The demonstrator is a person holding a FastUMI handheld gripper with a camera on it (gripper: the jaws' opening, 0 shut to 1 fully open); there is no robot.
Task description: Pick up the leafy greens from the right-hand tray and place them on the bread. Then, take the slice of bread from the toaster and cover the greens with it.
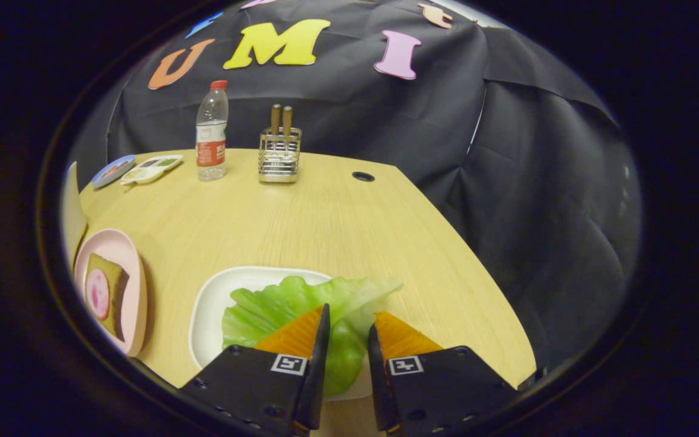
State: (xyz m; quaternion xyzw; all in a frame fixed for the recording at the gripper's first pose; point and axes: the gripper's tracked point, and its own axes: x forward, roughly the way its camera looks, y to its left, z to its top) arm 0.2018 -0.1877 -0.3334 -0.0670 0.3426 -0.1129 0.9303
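Black cloth is hung as the wall behind a pale wooden surface (325, 230), in which a small round hole (363, 176) is cut near the far edge. At the far left, a blue plate (111, 170) and a divided tray (152, 169) are set side by side. On a pink plate (134, 267) nearer the left, a slice of bread (110, 291) is laid with a pink round of meat on it. A water bottle (212, 130) and a wire holder (279, 155) with two wooden handles are stood further back. On a white tray (213, 303), the lettuce (289, 303) is spread, glossy, light green and ruffled. The claw (347, 325) is narrowed around a fold of the leaf; whether it is pressed by both fingers cannot be told.
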